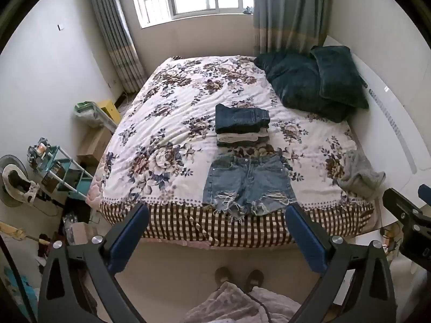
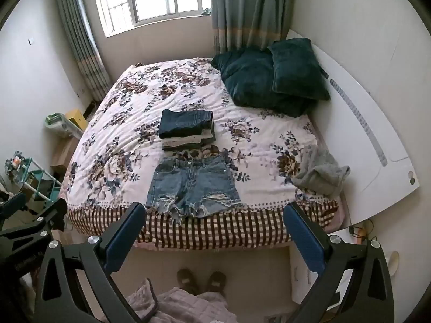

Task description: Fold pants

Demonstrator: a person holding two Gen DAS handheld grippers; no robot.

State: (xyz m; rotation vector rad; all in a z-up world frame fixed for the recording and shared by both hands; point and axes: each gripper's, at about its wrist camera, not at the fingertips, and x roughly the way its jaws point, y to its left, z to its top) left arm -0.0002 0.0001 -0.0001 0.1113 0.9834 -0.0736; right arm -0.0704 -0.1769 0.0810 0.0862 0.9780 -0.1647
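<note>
The denim shorts (image 1: pixel 247 181) are laid flat at the bed's (image 1: pixel 167 123) near edge, hems frayed. At their 12 o'clock, touching, a stack of folded pants (image 1: pixel 242 127) is seen. Both the left gripper (image 1: pixel 215 216) and the right gripper (image 2: pixel 214 215) are held wide apart, empty, above the floor.

Denim shorts (image 1: pixel 247 183), frayed hems, laid flat near the foot edge of a floral-covered bed (image 1: pixel 172 123); a stack of folded pants (image 1: pixel 242 125) just beyond the waistband. Grey garment (image 1: pixel 359 175) crumpled at the right edge, dark green pillows (image 1: pixel 315 80) at the far right. Left claw (image 1: pixel 215 238) spread wide and empty above the floor; part of right claw (image 1: pixel 406 215) at the right margin.
</note>
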